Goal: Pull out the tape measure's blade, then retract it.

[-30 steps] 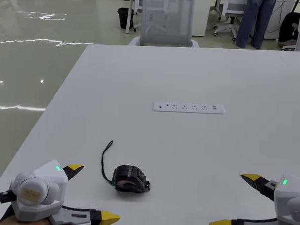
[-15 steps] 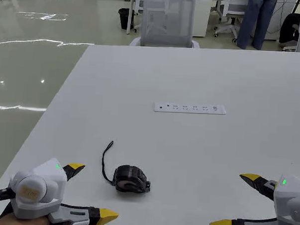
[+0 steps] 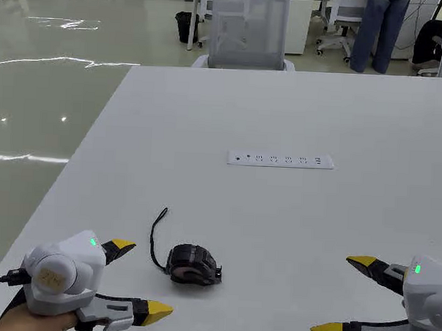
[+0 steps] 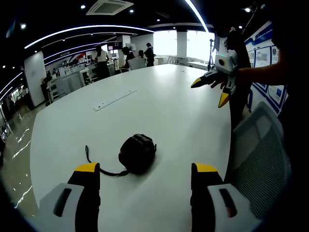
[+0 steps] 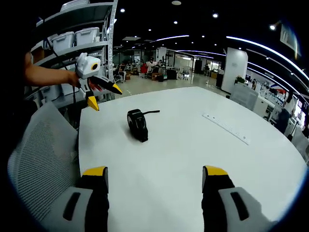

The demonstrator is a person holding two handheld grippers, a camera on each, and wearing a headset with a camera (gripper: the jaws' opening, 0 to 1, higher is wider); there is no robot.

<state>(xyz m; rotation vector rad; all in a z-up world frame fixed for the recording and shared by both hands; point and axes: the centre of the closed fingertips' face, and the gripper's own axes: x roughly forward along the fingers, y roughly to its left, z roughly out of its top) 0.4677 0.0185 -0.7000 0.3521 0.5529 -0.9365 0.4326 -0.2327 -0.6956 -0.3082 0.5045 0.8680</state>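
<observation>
Two grippers, the left gripper (image 3: 144, 277) and the right gripper (image 3: 338, 296), hang over the table's (image 3: 278, 212) near edge, jaws spread wide, probably ready to grab. Between them, nearer the left corner, sits the tape measure (image 3: 193, 264), untouched. The right gripper view shows shelves (image 5: 82, 34) of boxes; the head view shows a chair (image 3: 247, 31) at the far edge.

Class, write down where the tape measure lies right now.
In the head view the tape measure lies on the white table, just right of the left hand-held gripper and nearer the person than the power strip.
</observation>
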